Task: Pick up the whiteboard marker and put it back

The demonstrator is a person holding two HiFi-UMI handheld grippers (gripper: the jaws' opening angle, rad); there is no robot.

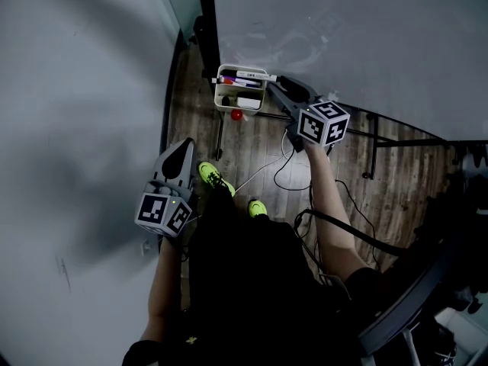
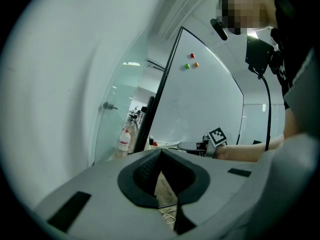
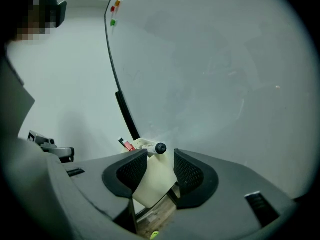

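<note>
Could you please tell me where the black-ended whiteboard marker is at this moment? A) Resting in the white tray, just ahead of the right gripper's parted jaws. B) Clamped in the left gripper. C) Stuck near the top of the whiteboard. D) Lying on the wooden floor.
A: the right gripper view shows the marker resting in the white tray, while the right gripper has its jaws apart and neither pad presses on the marker.

The whiteboard (image 1: 351, 36) is walling off the far side of the marker tray (image 1: 219, 97), leaving it reachable from above and from the near side, where the right tool (image 1: 271, 83) is hovering with jaws apart. Cables (image 1: 263, 170) are trailing across the wooden floor (image 1: 252, 139) below, and the left wall (image 1: 76, 90) is crowding the left tool (image 1: 184, 145).
</note>
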